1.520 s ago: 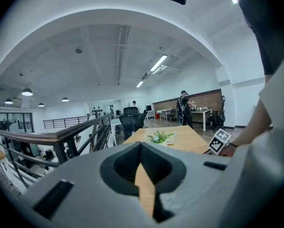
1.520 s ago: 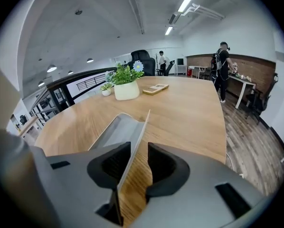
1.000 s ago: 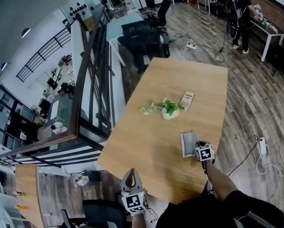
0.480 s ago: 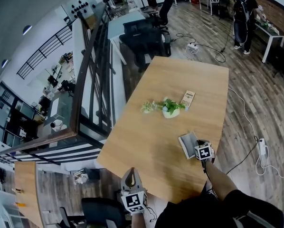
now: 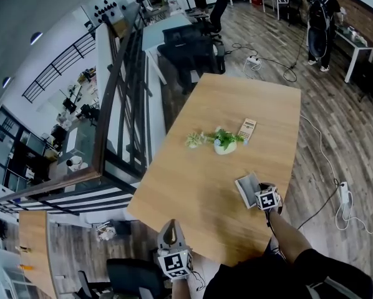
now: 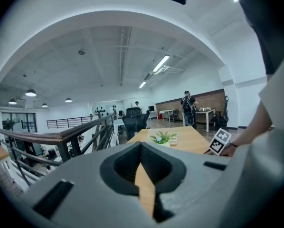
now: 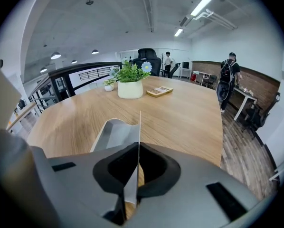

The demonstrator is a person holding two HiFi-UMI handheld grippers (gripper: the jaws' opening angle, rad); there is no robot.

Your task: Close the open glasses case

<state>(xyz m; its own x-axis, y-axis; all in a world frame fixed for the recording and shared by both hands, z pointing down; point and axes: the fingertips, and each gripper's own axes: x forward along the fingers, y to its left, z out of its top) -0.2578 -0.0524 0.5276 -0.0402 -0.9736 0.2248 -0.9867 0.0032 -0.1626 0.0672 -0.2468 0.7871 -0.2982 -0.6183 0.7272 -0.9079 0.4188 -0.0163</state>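
Note:
The grey glasses case (image 5: 246,188) lies open on the wooden table (image 5: 249,98) near its right front edge. In the right gripper view its tray-like body (image 7: 112,133) lies just ahead, and its thin flap (image 7: 139,127) stands on edge and runs back between the jaws. My right gripper (image 5: 257,190) (image 7: 131,175) is shut on that flap. My left gripper (image 5: 171,225) (image 6: 145,175) hovers by the table's near edge, far left of the case, shut with nothing in it.
A white pot with a green plant (image 5: 224,146) (image 7: 131,88) stands mid-table, a flat tan calculator-like thing (image 5: 246,129) (image 7: 160,91) beyond it. A dark railing (image 5: 115,104) runs along the left. Office chairs (image 5: 193,48), a person (image 5: 317,17) and floor cables (image 5: 345,195) lie beyond the table.
The case's flap has tilted and turned from lying square to slanting at the right gripper's tips. The left gripper has not moved.

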